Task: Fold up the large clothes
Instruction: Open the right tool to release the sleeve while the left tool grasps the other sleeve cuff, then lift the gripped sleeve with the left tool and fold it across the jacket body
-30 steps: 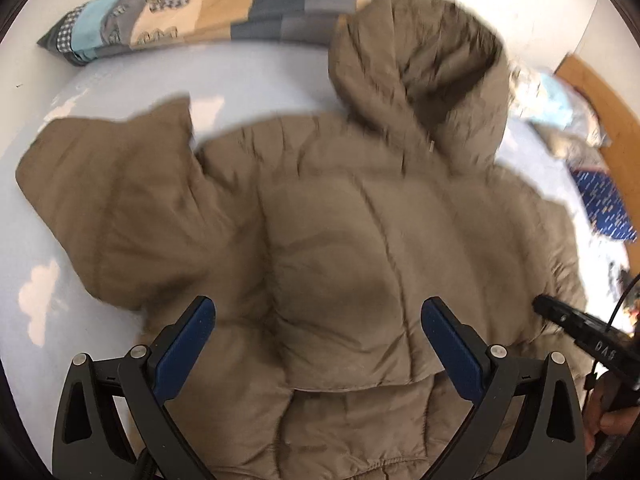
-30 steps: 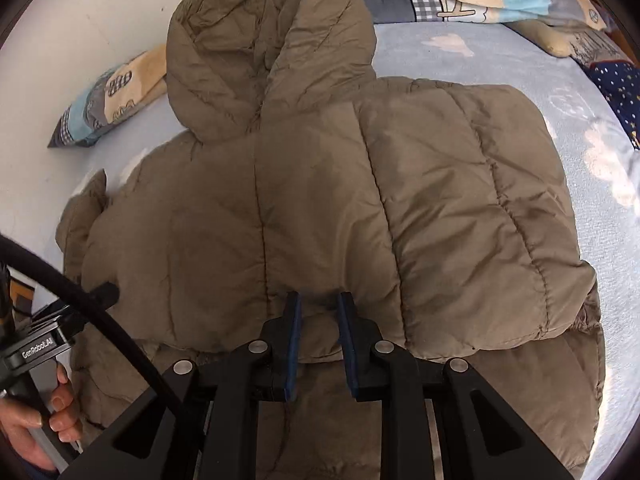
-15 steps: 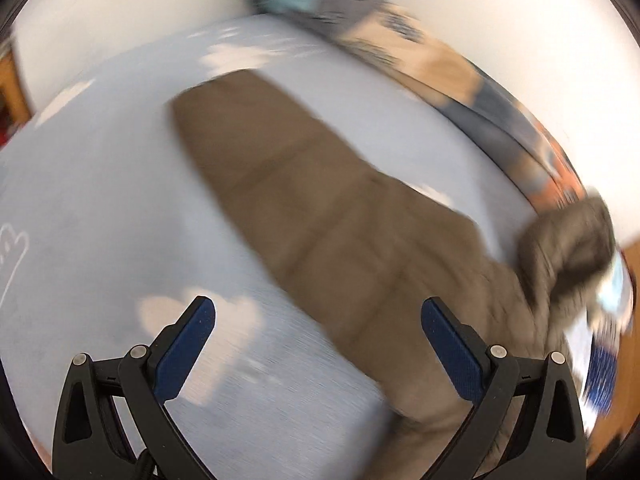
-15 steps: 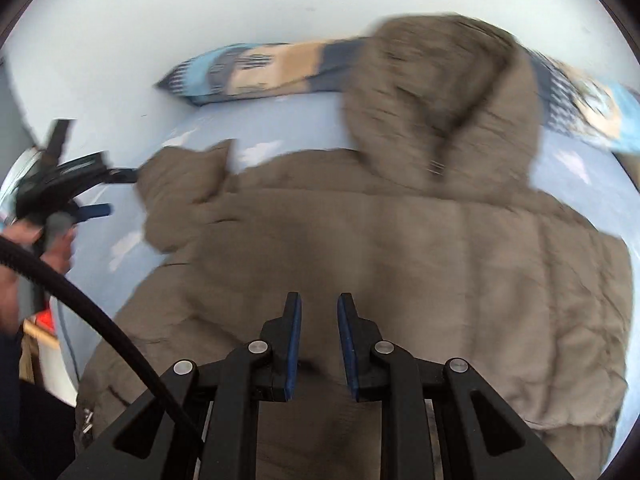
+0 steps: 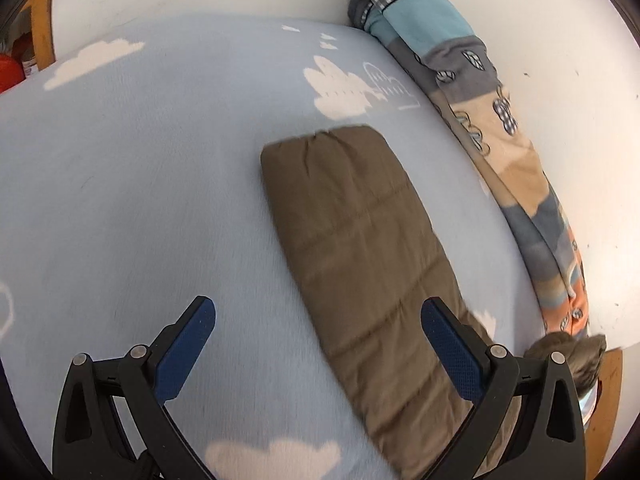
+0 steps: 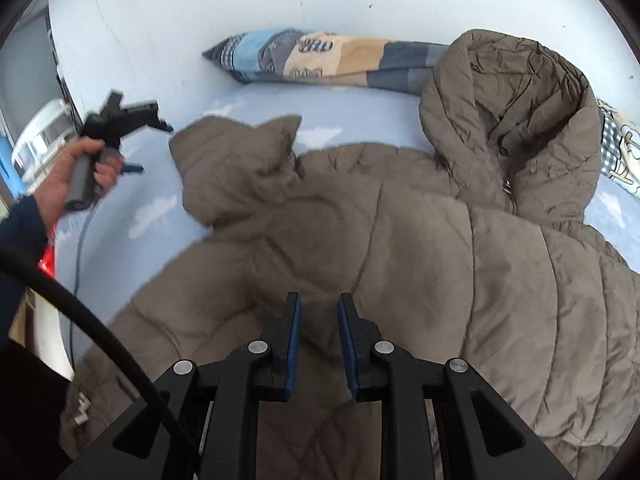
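Bed sheet [image 5: 140, 184], light blue with white clouds, fills both views against a white wall [image 6: 180, 12]. Brown puffer jacket [image 6: 400, 248] lies spread on the sheet, hood [image 6: 512, 120] toward the patchwork pillow [image 6: 320, 60]; one sleeve [image 5: 360, 240] lies flat and straight toward the pillow's end. Left gripper [image 5: 316, 344] hangs above the sleeve, jaws wide, nothing between them; a hand [image 6: 76, 172] grips its handle. Right gripper [image 6: 319, 344] sits over the jacket's body, jaws narrow with a small gap, no fabric pinched.
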